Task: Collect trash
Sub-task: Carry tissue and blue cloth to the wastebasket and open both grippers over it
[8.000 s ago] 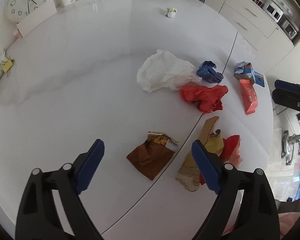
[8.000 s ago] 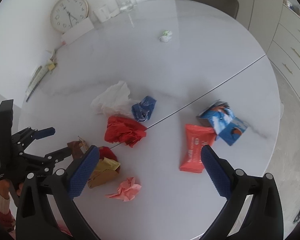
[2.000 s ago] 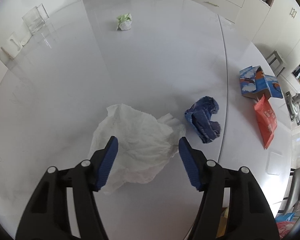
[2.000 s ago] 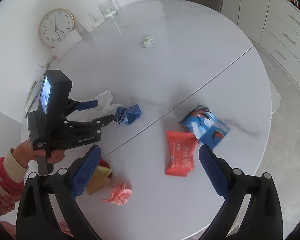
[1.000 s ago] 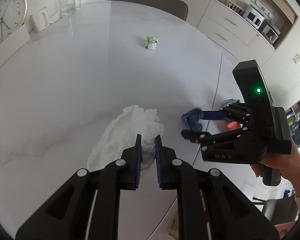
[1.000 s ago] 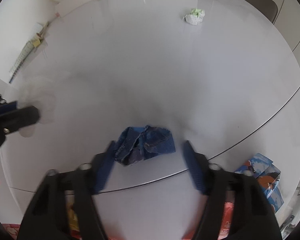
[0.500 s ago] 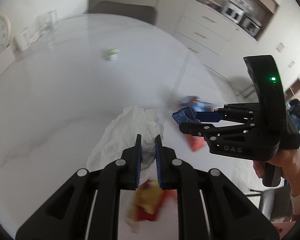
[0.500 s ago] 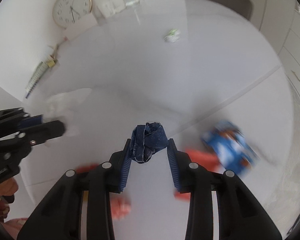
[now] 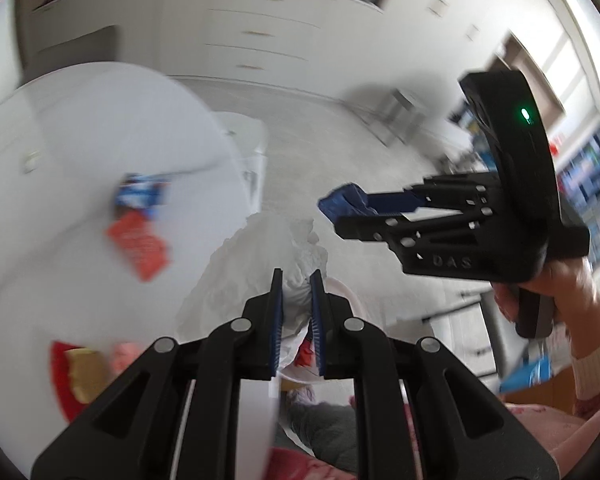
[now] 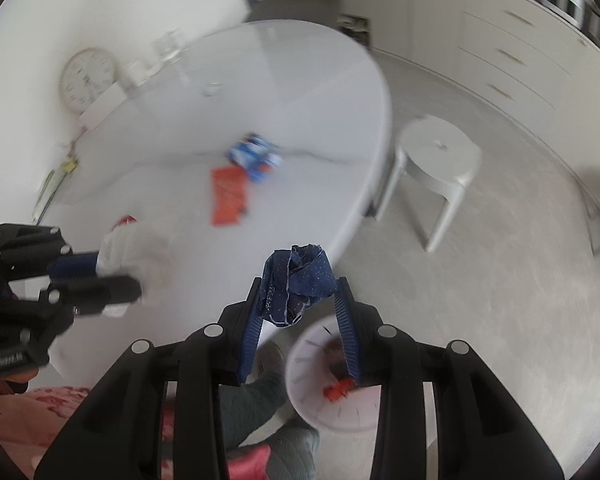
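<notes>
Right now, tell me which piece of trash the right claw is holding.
The crumpled dark blue wrapper, pinched in the right claw above the white bin. The white tissue is in the left claw.

Left gripper [image 9: 296, 280] jaws clamp white tissue [image 9: 256, 264].

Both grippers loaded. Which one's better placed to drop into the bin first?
Right, probably. The right gripper holds the blue wrapper almost above the white bin. The left gripper, holding the white tissue, hangs nearer the table.
</notes>
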`<state>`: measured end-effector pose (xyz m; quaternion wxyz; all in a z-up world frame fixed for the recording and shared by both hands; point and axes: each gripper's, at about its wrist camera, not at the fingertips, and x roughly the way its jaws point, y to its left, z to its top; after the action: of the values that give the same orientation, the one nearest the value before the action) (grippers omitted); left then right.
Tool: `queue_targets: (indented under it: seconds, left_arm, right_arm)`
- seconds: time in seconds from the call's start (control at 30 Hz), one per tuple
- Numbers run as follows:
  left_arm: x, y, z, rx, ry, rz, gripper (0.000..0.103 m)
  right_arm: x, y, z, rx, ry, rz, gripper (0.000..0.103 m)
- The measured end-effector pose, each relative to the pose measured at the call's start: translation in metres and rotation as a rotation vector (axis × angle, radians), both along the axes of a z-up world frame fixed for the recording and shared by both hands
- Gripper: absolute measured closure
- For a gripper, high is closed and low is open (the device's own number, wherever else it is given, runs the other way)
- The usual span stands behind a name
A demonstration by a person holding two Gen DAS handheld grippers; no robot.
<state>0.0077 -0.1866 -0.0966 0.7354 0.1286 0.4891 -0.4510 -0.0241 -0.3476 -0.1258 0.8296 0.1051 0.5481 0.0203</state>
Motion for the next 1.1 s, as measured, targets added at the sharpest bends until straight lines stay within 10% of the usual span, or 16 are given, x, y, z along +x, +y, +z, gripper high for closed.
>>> queue_targets:
  seconds: [0.27, 0.4, 0.6, 1.1]
  left_arm:
    - [-0.056, -0.060, -0.036, 0.095, 0.083, -0.109, 0.088]
    - [-0.066, -0.071, -0.046, 0.140, 0.097, -0.076, 0.049]
    - [-0.069, -0.070, -0.040, 0.133, 0.063, 0.019, 0.024]
    - [-0.048, -0.038, -0.008, 0.121, 0.014, 0.192, 0.012]
  right_arm:
    - [-0.067, -0.053, -0.020, 0.033, 0.040, -0.096, 0.067]
    - [-0.083, -0.067, -0.023, 0.046, 0.044, -0.098, 0.067]
    - [-0.093, -0.077, -0.025, 0.071, 0.040, -0.073, 0.067]
    - [-0.090, -0.051, -0.027, 0.106, 0.053, 0.032, 0.066]
